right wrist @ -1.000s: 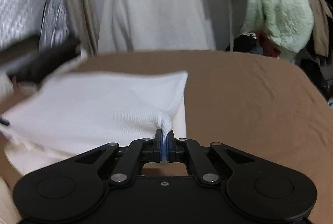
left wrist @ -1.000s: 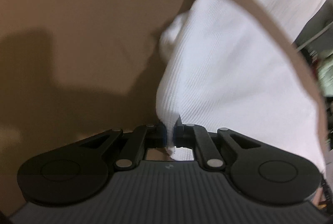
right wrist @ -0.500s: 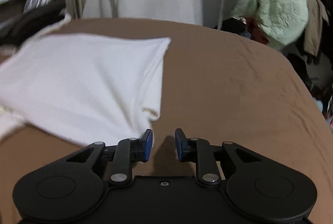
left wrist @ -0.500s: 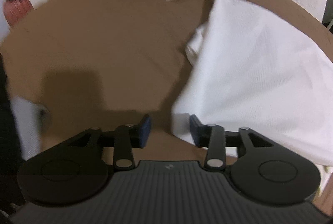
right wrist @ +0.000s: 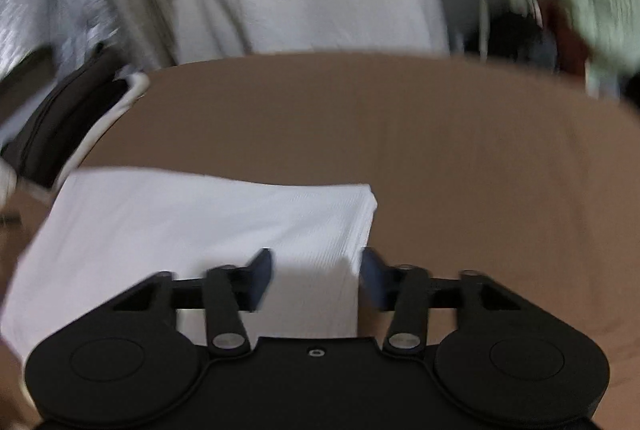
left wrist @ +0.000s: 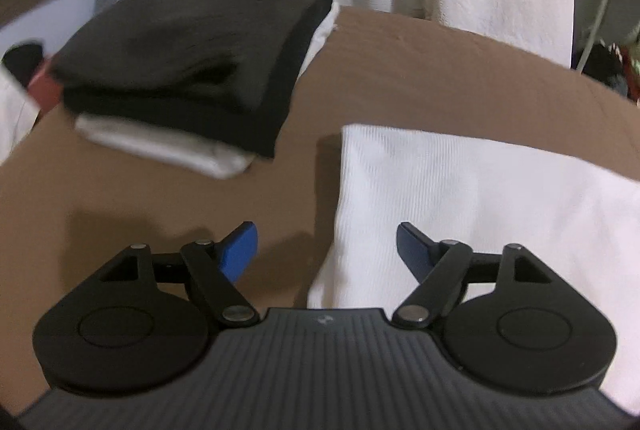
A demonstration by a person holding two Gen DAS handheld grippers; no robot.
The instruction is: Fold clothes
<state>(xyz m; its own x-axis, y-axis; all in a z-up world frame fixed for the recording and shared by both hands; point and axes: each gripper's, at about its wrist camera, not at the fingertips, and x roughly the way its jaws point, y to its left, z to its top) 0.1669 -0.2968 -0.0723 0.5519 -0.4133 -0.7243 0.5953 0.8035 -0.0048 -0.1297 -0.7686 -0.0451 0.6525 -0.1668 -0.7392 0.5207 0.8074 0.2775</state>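
Brown cloth-covered bench (left wrist: 420, 70), hung pale garments behind. White ribbed folded garment (left wrist: 460, 198) lies flat near the bench's front edge; stack of folded black and white clothes (left wrist: 192, 70) sits at the far left corner. Left tool (left wrist: 327, 250) and right tool (right wrist: 316, 272) both gape, holding nothing, each over a near corner of the garment. Judgement: fold just laid down; next is regrasping for another fold or moving it to the stack.
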